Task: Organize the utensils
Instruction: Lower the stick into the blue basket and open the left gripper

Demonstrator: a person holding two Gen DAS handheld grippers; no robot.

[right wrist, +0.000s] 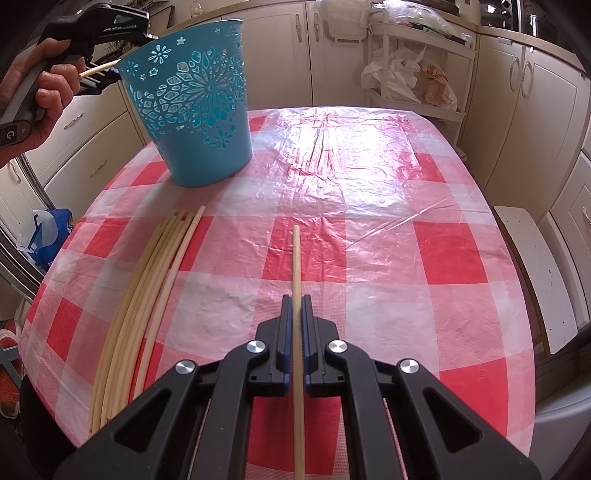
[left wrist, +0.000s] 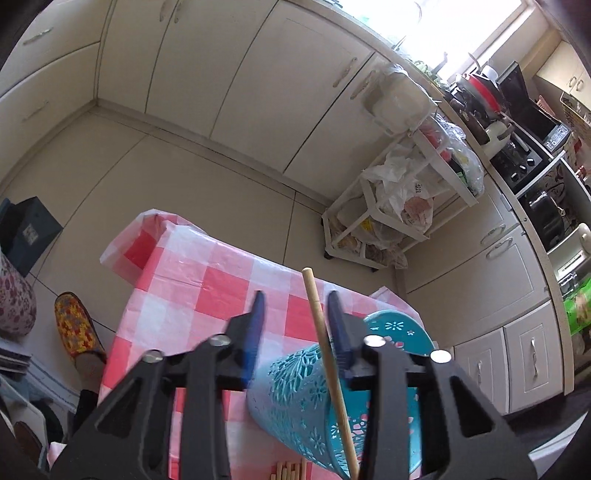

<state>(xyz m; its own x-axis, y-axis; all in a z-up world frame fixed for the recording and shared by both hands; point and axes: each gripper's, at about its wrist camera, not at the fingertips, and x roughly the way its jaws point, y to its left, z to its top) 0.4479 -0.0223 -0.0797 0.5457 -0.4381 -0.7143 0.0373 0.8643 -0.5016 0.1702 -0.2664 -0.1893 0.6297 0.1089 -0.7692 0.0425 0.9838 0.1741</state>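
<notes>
A blue cut-out basket (right wrist: 199, 110) stands at the far left of the red-checked table (right wrist: 369, 206); it also shows in the left wrist view (left wrist: 314, 398). My left gripper (left wrist: 295, 299) is open above the basket, with a loose chopstick (left wrist: 328, 365) between its fingers, close to the right one. In the right wrist view that gripper (right wrist: 110, 26) hangs over the basket's rim. My right gripper (right wrist: 295, 299) is shut on another chopstick (right wrist: 296, 273) low over the table. Several chopsticks (right wrist: 147, 295) lie in a bundle on the left.
A white trolley (right wrist: 417, 55) with plastic bags stands behind the table, before cream cabinets (right wrist: 535, 122). A white bench (right wrist: 532, 273) sits to the right. A slipper (left wrist: 77, 328) lies on the floor left of the table.
</notes>
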